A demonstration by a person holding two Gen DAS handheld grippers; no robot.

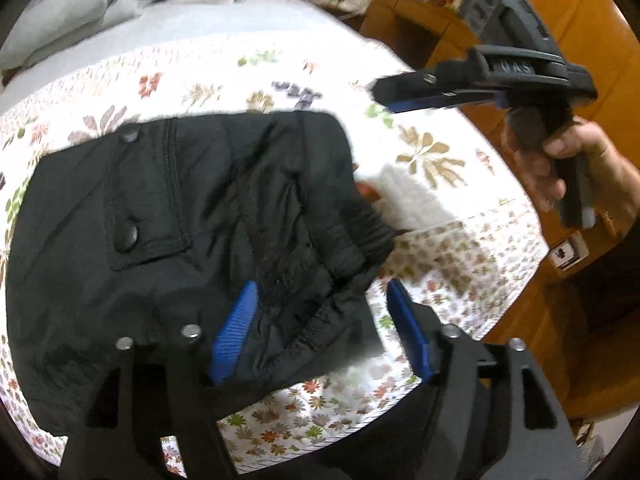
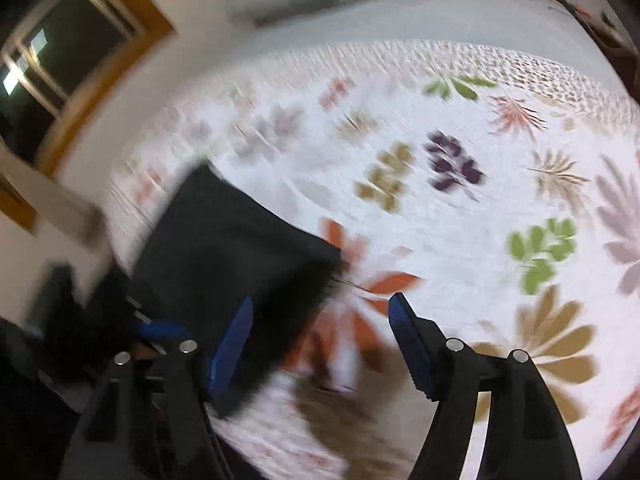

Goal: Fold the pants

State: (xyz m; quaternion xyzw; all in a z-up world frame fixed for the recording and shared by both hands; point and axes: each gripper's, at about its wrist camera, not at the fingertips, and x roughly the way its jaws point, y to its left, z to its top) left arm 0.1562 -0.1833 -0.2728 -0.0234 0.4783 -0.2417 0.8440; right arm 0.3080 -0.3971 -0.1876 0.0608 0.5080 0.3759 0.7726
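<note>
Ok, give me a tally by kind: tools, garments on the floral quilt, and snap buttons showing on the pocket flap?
Tools: 2, left tool and right tool
Garments: 1, black pants on the quilt
Snap buttons: 2, upper and lower
Total: 5

Ahead and right of the right gripper (image 2: 320,344) jaws, the bedspread (image 2: 460,240) lies flat and unobstructed. The pants (image 1: 180,220) occupy the bed ahead of the left gripper (image 1: 324,328) jaws. Pillows (image 1: 68,12) block the far end.
</note>
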